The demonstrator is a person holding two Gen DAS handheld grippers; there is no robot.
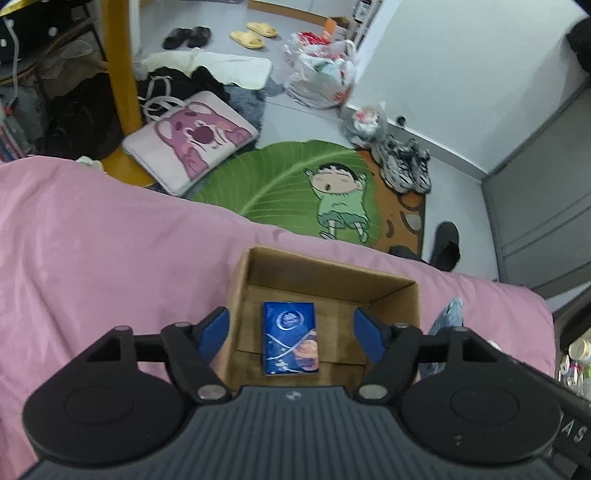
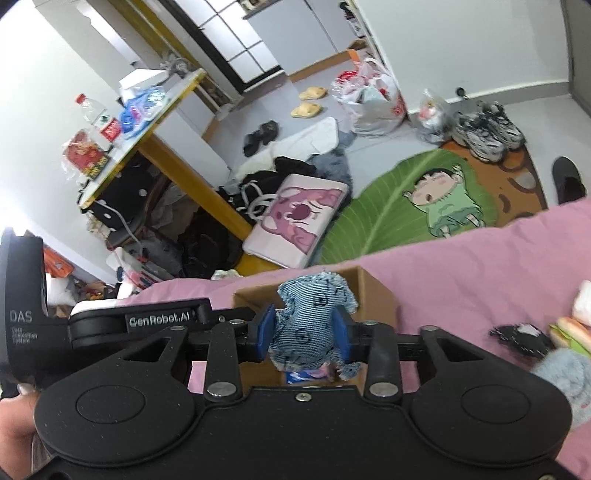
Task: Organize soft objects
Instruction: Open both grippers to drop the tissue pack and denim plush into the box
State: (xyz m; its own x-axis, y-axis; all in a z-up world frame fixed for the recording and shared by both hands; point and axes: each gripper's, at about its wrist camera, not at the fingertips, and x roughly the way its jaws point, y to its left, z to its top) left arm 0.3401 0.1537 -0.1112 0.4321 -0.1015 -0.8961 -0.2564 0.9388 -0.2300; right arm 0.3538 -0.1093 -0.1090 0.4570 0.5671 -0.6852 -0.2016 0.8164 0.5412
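The right gripper (image 2: pixel 304 334) is clenched on a blue denim plush toy (image 2: pixel 312 317) over the cardboard box (image 1: pixel 325 273), where a blue tissue pack (image 1: pixel 290 338) lies beneath the released, empty left gripper (image 1: pixel 291 332); risk: a floppy limb snags the rim and spills onto the pink bedcover (image 1: pixel 110 240).

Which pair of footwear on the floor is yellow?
The pair of slides at the far end of the floor, beside the black sandals. The sneakers on the rug's edge are grey and white.

Ahead of your left claw (image 1: pixel 291 334) sits the box (image 1: pixel 332 275) on the bedcover (image 1: pixel 110 258) — a packet (image 1: pixel 290 338) inside it, the denim toy (image 1: pixel 448 314) to its right.
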